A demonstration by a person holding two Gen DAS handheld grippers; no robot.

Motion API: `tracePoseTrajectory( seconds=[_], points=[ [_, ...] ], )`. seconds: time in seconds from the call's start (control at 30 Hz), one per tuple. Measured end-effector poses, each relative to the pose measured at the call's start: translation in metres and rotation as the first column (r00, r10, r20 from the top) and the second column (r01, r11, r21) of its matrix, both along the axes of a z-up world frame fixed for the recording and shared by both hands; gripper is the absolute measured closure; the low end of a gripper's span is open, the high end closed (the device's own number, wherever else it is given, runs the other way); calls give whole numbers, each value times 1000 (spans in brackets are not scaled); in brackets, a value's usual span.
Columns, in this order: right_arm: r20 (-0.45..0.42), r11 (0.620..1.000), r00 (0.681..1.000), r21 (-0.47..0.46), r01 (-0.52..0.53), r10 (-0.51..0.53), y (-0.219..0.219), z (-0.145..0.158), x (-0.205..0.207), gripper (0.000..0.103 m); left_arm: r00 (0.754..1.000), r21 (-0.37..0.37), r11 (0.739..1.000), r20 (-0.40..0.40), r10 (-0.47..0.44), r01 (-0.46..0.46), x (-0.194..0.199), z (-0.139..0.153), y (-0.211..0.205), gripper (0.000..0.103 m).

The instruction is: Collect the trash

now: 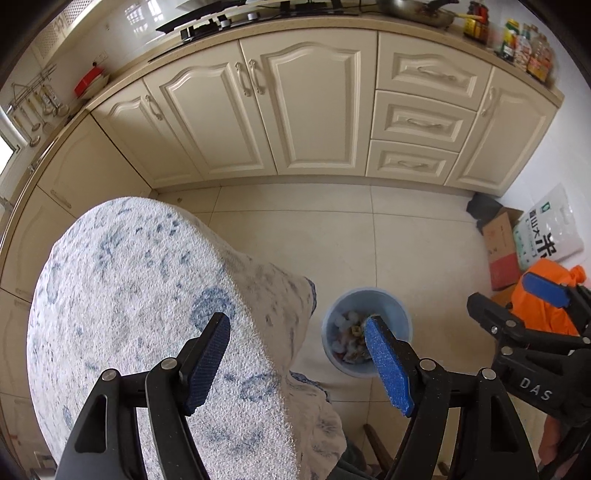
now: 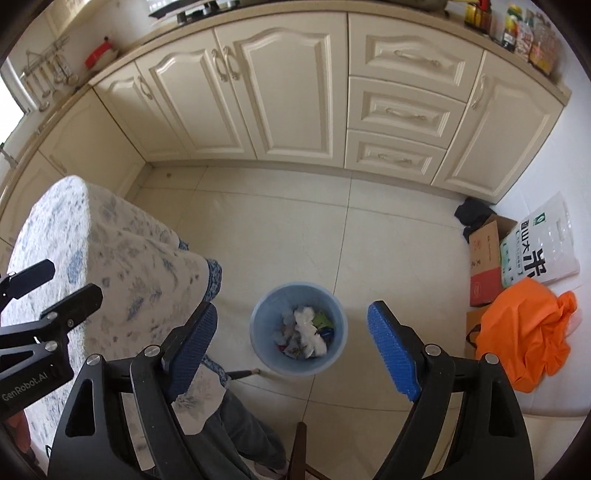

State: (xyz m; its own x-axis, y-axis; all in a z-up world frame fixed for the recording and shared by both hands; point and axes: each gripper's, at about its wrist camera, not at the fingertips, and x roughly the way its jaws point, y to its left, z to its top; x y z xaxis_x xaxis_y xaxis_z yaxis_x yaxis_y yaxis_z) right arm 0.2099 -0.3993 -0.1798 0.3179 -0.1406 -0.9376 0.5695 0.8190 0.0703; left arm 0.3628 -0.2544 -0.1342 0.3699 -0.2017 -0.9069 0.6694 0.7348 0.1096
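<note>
The left gripper [image 1: 297,363] points steeply down with its blue pads [image 1: 207,363] spread wide and nothing between them; the left pad sits in front of the tablecloth [image 1: 147,295], the right one in front of the bin [image 1: 367,330]. The right gripper [image 2: 291,356] points down likewise, jaws wide apart and empty, and the bin shows in the gap between its pads [image 2: 393,354]. Each gripper appears at the edge of the other's view, the right one with a blue pad in front of the orange bag [image 1: 543,306]. Under the grippers, a trouser leg [image 2: 240,432] and a dark wooden leg [image 2: 299,450] show at the bottom of the right view. The white, blue-patterned tablecloth covers a round table to the left and hangs down beside the bin. The pale blue bin stands upright on the tiled floor [image 2: 280,229], just beside the cloth's hem, and holds the trash [image 2: 308,330]: crumpled white paper on top of coloured wrappers. To the right, against the wall, lie the orange bag, a cardboard box [image 2: 485,258] and a white rice sack [image 2: 535,243], with something dark [image 2: 474,214] behind them. Farther off, cream cabinets [image 2: 280,92] and drawers [image 2: 406,107] run across the room. On the counter above stand jars and bottles [image 2: 524,33] at the right, a pan [image 1: 417,11] and a hob [image 1: 221,22].
</note>
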Motion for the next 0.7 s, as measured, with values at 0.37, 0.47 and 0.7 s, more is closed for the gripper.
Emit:
tracePoseTrajectory(
  seconds=[0.37, 0.47, 0.7],
  points=[
    [-17, 1000, 1000, 2, 8, -8, 0, -4, -7, 18, 1000, -9, 1000, -15, 12, -13, -3, -1, 2, 31],
    [-9, 1000, 1000, -13, 5, -5, 1, 0, -8, 18, 999, -25, 999, -21, 36, -37, -5, 1, 6, 31],
    [10, 999, 1000, -32, -3, 4, 8, 6, -12, 17, 997, -41, 996, -21, 80, -80, -13, -1, 17, 31]
  ],
)
